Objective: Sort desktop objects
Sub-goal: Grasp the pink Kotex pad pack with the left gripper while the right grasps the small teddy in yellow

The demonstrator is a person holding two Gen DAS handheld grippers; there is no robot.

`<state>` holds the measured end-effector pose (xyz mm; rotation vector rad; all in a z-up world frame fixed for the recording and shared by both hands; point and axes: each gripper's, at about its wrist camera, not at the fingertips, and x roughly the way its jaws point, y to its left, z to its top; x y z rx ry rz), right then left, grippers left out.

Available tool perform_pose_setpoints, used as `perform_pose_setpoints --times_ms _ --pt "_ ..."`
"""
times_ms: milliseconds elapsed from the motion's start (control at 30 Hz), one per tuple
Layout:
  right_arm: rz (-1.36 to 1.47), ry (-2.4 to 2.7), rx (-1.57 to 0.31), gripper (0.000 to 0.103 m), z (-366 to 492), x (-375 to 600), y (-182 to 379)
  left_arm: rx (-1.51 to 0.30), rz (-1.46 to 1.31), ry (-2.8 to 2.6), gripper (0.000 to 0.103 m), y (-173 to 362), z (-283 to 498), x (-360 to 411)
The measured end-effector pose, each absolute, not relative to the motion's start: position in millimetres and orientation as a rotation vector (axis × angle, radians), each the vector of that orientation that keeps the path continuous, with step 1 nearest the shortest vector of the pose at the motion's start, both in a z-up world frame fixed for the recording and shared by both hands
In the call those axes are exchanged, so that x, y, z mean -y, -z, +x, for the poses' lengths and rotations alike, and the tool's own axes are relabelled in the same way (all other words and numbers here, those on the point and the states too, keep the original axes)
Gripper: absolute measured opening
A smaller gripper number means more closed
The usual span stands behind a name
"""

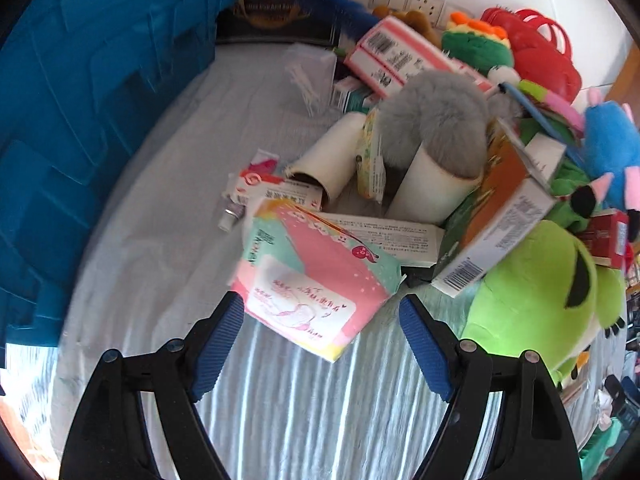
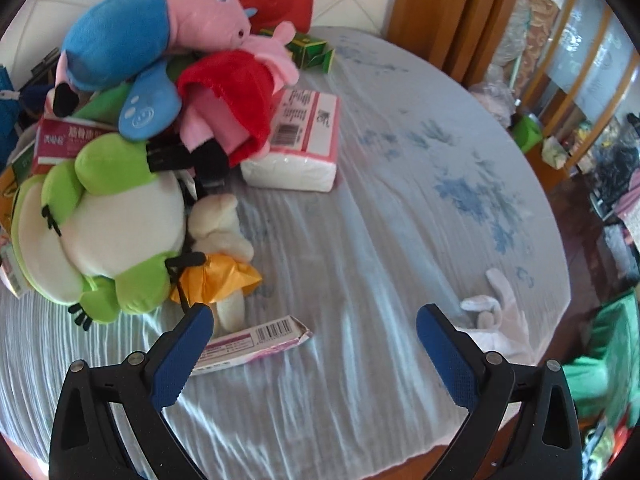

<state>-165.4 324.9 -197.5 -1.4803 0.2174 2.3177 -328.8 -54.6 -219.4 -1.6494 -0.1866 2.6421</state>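
Note:
My left gripper is open, its blue pads on either side of the near end of a pink and mint packet lying on the pale cloth. Behind the packet lie white cardboard tubes, a grey fluffy toy, several boxes and a green frog plush. My right gripper is open and empty above the cloth. A flat pink-striped box lies by its left finger. The frog plush, a small cream doll in yellow and pig plushes are piled at left.
A blue crate stands on the left in the left wrist view. A red basket sits at the back. A tissue pack and a green box lie on the table; a white glove lies near its right edge.

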Motion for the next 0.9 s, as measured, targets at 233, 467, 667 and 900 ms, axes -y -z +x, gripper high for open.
perform_pose_setpoints --times_ms 233,467,667,900 --pt "-1.565 -2.328 -0.219 0.103 -182.7 -320.2 220.9 0.035 -1.831 -2.627 0.080 257.3 -321.9 66.6" --pt "-1.593 -2.345 -0.245 0.103 -200.1 -314.7 229.1 -0.050 -1.966 -2.700 0.080 256.5 -284.9 129.6" --pt "-1.606 -2.335 -0.237 0.103 -206.9 -312.6 227.8 0.078 -1.747 -2.705 0.080 208.7 -280.7 110.3" --pt "-1.660 -2.326 -0.250 0.103 -214.6 -316.7 237.0 0.119 -1.860 -2.653 0.082 238.8 -336.0 88.6"
